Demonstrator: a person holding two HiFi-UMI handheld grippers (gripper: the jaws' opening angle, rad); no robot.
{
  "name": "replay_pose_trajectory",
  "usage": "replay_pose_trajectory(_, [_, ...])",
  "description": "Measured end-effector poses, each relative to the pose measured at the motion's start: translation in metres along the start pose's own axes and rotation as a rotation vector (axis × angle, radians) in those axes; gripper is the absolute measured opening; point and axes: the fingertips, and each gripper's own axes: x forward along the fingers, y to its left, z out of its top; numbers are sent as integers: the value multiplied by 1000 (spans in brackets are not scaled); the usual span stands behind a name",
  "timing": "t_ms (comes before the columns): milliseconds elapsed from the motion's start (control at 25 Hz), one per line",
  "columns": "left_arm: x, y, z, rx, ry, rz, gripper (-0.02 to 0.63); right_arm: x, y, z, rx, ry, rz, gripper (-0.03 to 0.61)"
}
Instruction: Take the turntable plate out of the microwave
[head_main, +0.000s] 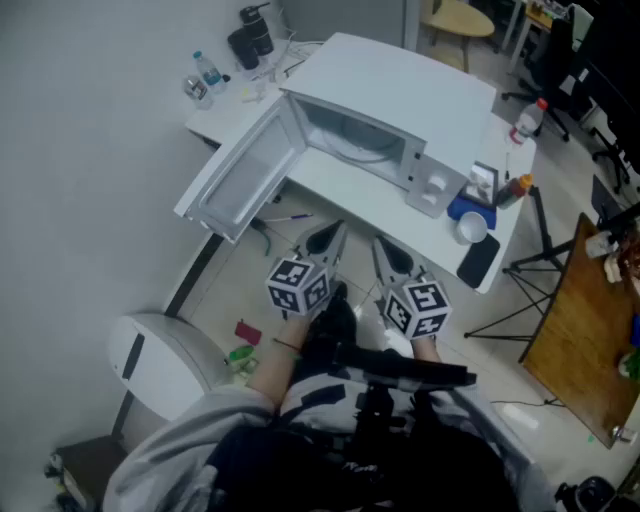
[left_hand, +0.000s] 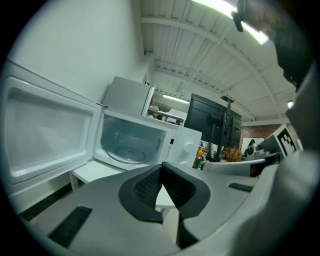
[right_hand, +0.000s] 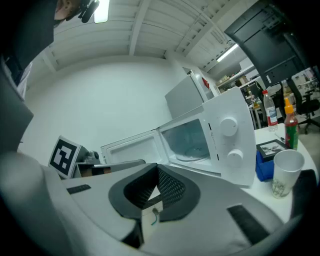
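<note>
Evidently the left hand-held gripper (head_main: 327, 238) and right hand-held gripper (head_main: 385, 250) are closed — empty.

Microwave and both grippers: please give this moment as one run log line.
door open | turntable plate inside microwave | left gripper shut, empty | right gripper shut, empty

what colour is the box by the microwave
The box is blue, clearest in the right gripper view.

The head view looks steeply down on the surface (head_main: 330, 188), the open microwave (head_main: 400, 85) and, nearer, the left hand-held gripper (head_main: 322, 243) and right hand-held gripper (head_main: 392, 262). Both gripper views look roughly level from in front of the surface: the left into the microwave's cavity, the right toward its dial side. All three share the microwave.
</note>
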Motion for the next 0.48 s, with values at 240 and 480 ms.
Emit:
replay_pose_trajectory(240, [50, 53, 1, -122, 64, -40, 41, 52, -21, 9, 19, 25, -24, 2])
replay_pose_trajectory(480, [93, 109, -3, -249, 131, -35, 81, 100, -34, 10, 34, 62, -56, 2])
